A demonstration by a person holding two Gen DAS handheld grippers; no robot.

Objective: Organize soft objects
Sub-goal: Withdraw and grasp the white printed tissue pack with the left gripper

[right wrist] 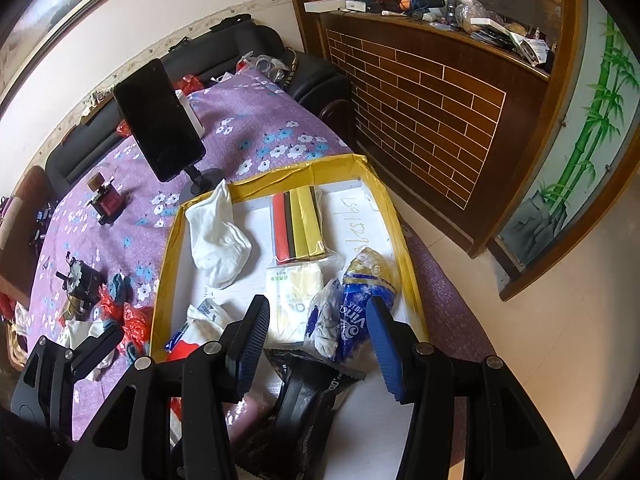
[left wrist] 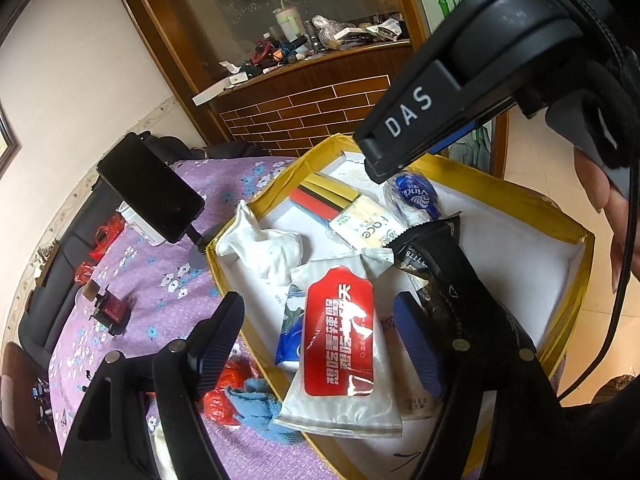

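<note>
A shallow yellow-rimmed box (left wrist: 568,280) (right wrist: 172,240) with a white floor lies on the purple table. In it are a white sock (left wrist: 268,248) (right wrist: 216,240), a striped yellow, black and red pack (left wrist: 324,196) (right wrist: 298,224), a "face" tissue pack (left wrist: 368,224) (right wrist: 294,284), a blue Vinda tissue pack (left wrist: 416,196) (right wrist: 360,300), a black pouch (left wrist: 440,280) (right wrist: 308,392) and a clear pouch with a red label (left wrist: 340,340). My left gripper (left wrist: 320,340) is open above the red-label pouch. My right gripper (right wrist: 320,344) is open above the black pouch; it shows from outside in the left wrist view (left wrist: 384,160).
A phone on a stand (left wrist: 152,188) (right wrist: 160,120) stands by the box's far left corner. A blue cloth (left wrist: 256,404) and red plastic (left wrist: 218,400) lie left of the box. Small gadgets (right wrist: 108,200) lie on the tablecloth. A brick-patterned wooden cabinet (right wrist: 420,100) stands behind.
</note>
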